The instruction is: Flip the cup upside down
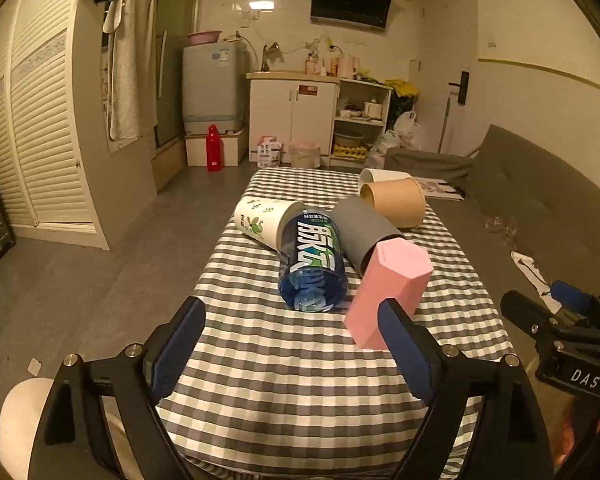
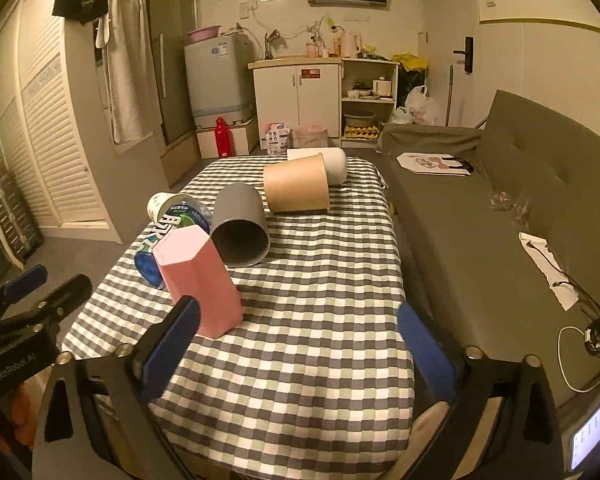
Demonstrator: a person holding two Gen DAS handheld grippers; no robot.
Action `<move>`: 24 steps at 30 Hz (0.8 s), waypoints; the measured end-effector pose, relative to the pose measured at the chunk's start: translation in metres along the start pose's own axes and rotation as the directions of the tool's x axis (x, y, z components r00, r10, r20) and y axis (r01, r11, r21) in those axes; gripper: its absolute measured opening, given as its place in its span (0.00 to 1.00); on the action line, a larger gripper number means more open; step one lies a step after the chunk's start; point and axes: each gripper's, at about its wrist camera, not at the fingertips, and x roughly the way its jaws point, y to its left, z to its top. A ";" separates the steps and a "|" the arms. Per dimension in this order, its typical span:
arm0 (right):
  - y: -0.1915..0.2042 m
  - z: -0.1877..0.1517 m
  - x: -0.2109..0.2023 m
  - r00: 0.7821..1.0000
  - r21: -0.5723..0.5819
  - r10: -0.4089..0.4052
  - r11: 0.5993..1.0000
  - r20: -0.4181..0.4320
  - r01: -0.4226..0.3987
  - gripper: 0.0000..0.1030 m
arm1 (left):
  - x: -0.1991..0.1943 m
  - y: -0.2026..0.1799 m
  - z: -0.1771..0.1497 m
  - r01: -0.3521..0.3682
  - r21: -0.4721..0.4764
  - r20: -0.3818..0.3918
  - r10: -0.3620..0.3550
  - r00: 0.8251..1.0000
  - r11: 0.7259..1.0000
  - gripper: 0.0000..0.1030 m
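Several cups lie on their sides on the checked tablecloth: a pink hexagonal cup nearest, a grey cup, a tan paper cup, a white cup and a white leaf-printed cup. A blue bottle lies among them. My left gripper is open and empty, just short of the pink cup. My right gripper is open and empty, to the pink cup's right.
A grey sofa runs along the table's right side with papers and a cable on it. Each gripper shows at the edge of the other's view. A louvred wardrobe stands left; kitchen cabinets stand beyond the table.
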 end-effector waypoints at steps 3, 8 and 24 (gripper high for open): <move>0.001 -0.001 0.002 1.000 -0.003 0.002 1.000 -0.002 -0.002 1.00 | 0.000 0.006 0.000 0.003 -0.027 0.002 -0.003 1.000 1.000 0.95; 0.000 -0.003 0.004 1.000 -0.004 -0.005 1.000 -0.009 0.005 1.00 | 0.001 0.008 0.001 0.005 -0.034 0.002 -0.005 1.000 0.999 0.95; -0.002 -0.003 0.003 1.000 0.006 -0.004 1.000 -0.010 0.005 1.00 | -0.001 0.006 0.003 -0.013 -0.016 0.012 0.014 1.000 1.000 0.98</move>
